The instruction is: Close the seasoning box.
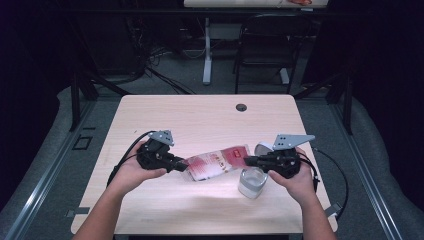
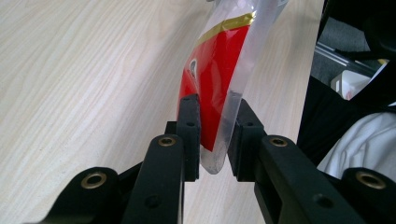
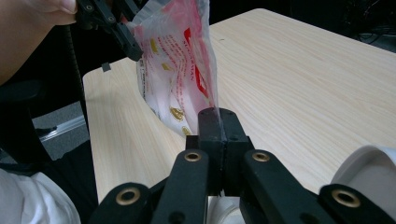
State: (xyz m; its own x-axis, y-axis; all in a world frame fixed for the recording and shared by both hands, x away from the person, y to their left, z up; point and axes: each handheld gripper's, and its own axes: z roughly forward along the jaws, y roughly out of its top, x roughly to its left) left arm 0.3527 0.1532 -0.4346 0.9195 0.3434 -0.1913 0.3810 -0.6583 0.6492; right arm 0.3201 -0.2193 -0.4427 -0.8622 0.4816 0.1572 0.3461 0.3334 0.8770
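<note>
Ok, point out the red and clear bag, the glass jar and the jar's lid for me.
bag point(image 1: 217, 164): high view, on its red printed middle.
glass jar point(image 1: 251, 183): high view, on its clear side wall.
lid point(image 1: 262, 148): high view, on its pale top face.

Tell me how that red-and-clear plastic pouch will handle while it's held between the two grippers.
The pouch is probably floppy: it sags between the left gripper and right gripper. Its glossy film looks slippery. Contents bulging low suggest shifting weight.
</note>
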